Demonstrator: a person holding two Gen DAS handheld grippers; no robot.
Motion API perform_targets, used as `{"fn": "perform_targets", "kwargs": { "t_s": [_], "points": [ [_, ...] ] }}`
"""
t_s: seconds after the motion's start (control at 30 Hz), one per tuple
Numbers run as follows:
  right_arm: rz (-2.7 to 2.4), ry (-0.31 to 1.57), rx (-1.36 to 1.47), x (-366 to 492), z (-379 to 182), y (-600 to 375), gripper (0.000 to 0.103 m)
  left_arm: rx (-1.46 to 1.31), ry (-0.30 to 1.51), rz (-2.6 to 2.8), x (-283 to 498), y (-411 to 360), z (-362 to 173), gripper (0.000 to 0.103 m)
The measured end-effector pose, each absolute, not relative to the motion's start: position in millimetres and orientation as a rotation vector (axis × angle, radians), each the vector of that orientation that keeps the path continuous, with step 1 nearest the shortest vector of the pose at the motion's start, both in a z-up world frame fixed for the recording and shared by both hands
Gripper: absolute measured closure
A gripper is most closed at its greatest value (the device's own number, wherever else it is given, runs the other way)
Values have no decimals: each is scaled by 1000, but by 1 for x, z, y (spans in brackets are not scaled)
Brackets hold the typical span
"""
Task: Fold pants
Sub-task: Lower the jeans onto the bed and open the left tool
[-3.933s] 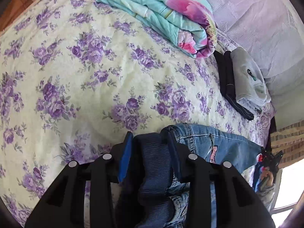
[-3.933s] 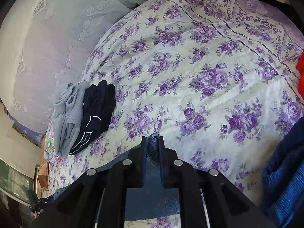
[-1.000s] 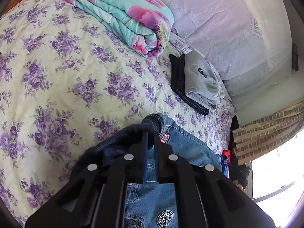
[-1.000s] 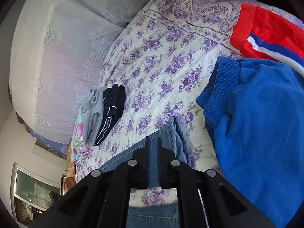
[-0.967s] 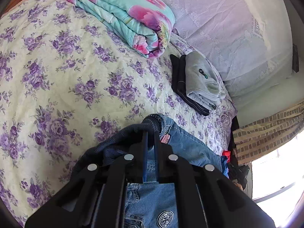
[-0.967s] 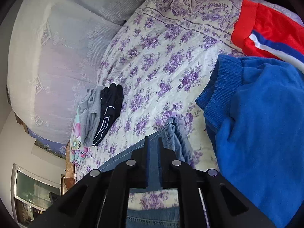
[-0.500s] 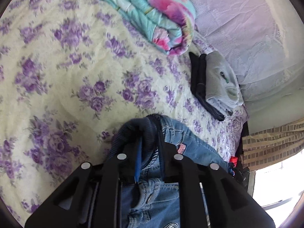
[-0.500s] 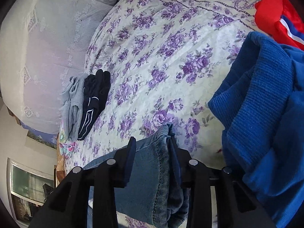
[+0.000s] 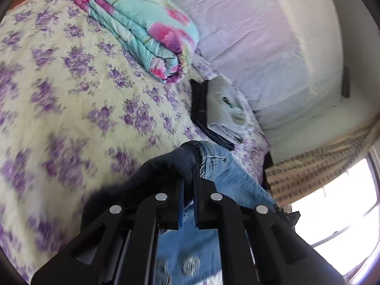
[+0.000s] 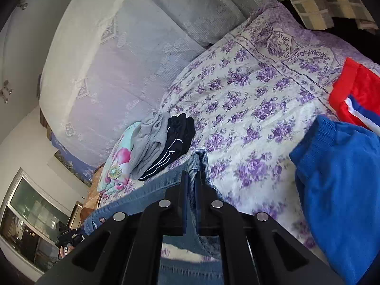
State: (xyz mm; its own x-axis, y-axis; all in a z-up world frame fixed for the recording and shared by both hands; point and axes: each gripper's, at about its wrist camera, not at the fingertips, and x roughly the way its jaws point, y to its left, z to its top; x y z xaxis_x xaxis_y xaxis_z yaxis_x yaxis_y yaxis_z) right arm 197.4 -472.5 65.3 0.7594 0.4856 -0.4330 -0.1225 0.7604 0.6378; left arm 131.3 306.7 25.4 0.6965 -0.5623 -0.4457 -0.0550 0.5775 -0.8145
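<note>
The blue jeans hang between my two grippers above the flowered bedspread. My left gripper is shut on the jeans at the dark ribbed waistband, and a metal button shows below the jaws. My right gripper is shut on a denim edge of the jeans, which stretch away to the left and hang below the jaws.
A folded grey garment and a folded black one lie by the pillows. A folded turquoise quilt lies at the head. A blue sweater and a red garment lie on the bed at right.
Both grippers have closed tight on the jeans and lifted them; half a second ago the right jaws stood wider around the denim fold. Both views have tilted up toward the pillows.
</note>
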Motion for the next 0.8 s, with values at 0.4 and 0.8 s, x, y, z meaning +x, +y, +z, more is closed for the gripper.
{"fn": "perform_targets", "kwargs": {
  "t_s": [0.4, 0.8],
  "points": [
    [284, 676, 796, 19, -27, -516, 79, -1046, 788, -166, -26, 330, -58, 58],
    [404, 688, 968, 19, -36, -468, 45, -919, 828, -281, -11, 241, -12, 34]
  ]
}}
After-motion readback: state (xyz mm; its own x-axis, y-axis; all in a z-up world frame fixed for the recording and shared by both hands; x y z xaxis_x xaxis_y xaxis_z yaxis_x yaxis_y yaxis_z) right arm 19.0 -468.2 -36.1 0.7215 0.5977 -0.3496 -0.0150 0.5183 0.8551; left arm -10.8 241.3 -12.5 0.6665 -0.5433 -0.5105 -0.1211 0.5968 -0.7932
